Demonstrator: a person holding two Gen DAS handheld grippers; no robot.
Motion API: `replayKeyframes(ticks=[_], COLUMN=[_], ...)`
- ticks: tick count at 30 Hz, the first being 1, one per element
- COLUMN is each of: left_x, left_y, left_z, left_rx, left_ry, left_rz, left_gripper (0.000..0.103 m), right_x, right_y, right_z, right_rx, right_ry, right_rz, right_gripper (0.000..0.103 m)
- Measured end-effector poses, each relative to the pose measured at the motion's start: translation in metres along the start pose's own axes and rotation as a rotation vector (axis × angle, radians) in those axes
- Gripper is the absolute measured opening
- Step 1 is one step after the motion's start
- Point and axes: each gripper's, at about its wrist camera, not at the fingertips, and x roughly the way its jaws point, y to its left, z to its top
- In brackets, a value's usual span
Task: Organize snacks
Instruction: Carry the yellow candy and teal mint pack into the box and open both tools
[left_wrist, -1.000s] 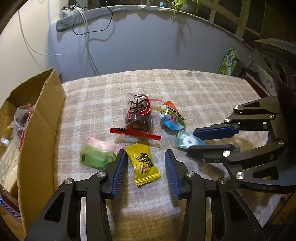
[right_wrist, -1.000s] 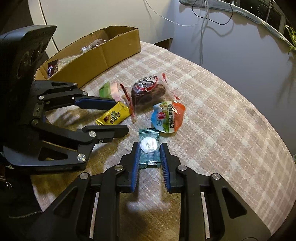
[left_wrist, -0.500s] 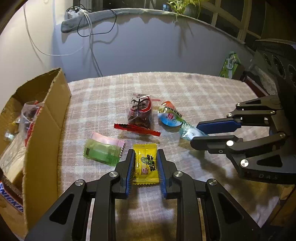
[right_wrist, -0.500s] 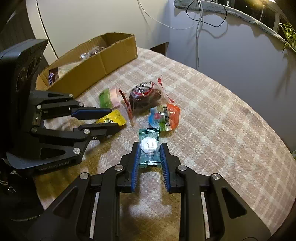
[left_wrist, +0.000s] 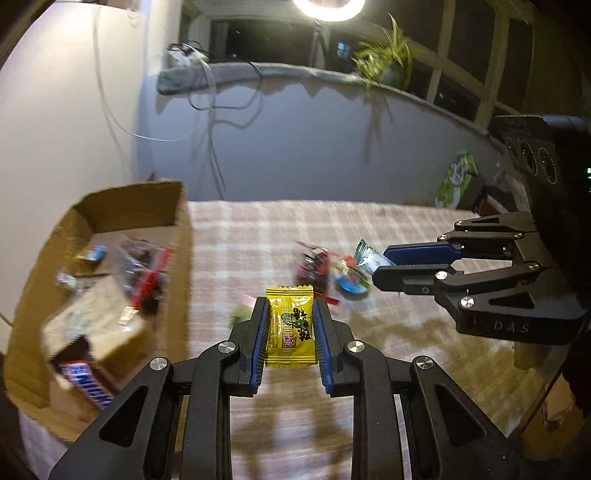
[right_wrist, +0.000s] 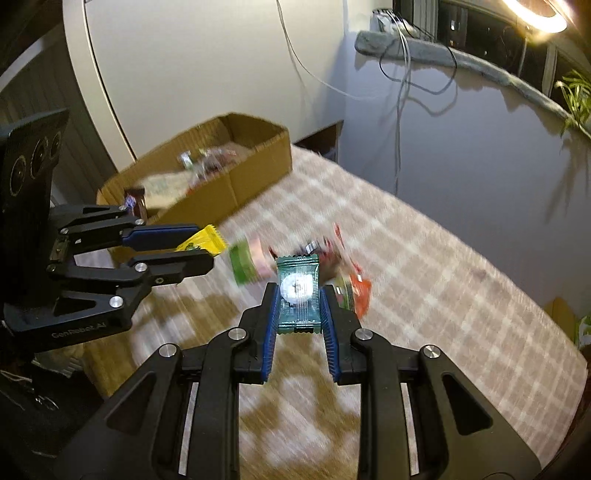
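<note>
From the left wrist camera, the left gripper (left_wrist: 290, 332) is clamped on a yellow candy packet (left_wrist: 290, 328), pads pressed to its two long edges so the printed face lies flat and clear of the checked tablecloth (left_wrist: 406, 354). Off to the side sits the cardboard box (left_wrist: 177, 236), already stocked with a Snickers bar (left_wrist: 86, 382) and other wrappers, surely where this one's headed. Over to the right wrist camera: the right gripper (right_wrist: 298, 310) is closed on a teal mint packet (right_wrist: 297, 295), again gripped by the side edges, lifted above the cloth. Below lie a green packet (right_wrist: 243, 264) and an orange-topped jelly cup (right_wrist: 356, 295), unsorted. Both pieces look ready for the box (right_wrist: 258, 173); the view is blurred, so the finer labels escape me.
</note>
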Motion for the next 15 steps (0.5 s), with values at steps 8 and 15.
replayKeyframes(ticks=[8, 15], left_x=[-0.024, -0.037], left_y=[0.039, 0.073], left_z=[0.002, 0.000], left_rx=[-0.052, -0.101], left_ry=[-0.052, -0.074], left_rz=[0.064, 0.115], left_gripper=[0.022, 0.022], right_x=[0.011, 0.032], right_y=[0.025, 0.045], right_z=[0.037, 0.074], right_rx=[-0.022, -0.038], right_ry=[-0.038, -0.056], right_rz=[0.033, 0.067], right_gripper=[0.023, 0.023])
